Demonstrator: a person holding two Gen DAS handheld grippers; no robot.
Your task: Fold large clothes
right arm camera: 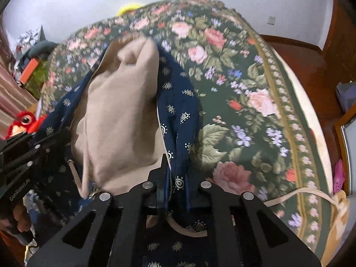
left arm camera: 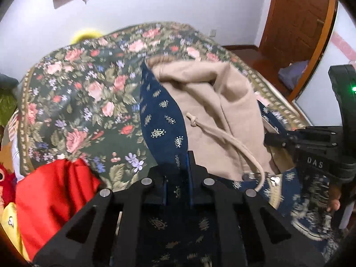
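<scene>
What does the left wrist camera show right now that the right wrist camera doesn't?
Only the left wrist view: a red cloth at the near left, the knotted drawstring lying across the beige hoodie, and a wooden door.

Only the right wrist view: a red plush toy at the far left and a pink shoe on the floor.

Both: the floral bedspread, the hoodie, and the navy patterned garment, with the left gripper and right gripper each shut on a fold of that navy garment.

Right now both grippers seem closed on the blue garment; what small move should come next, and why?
Probably lift both together: the left gripper and right gripper each pinch the blue paisley garment, whose beige lining is still bunched on the floral bedspread.
</scene>
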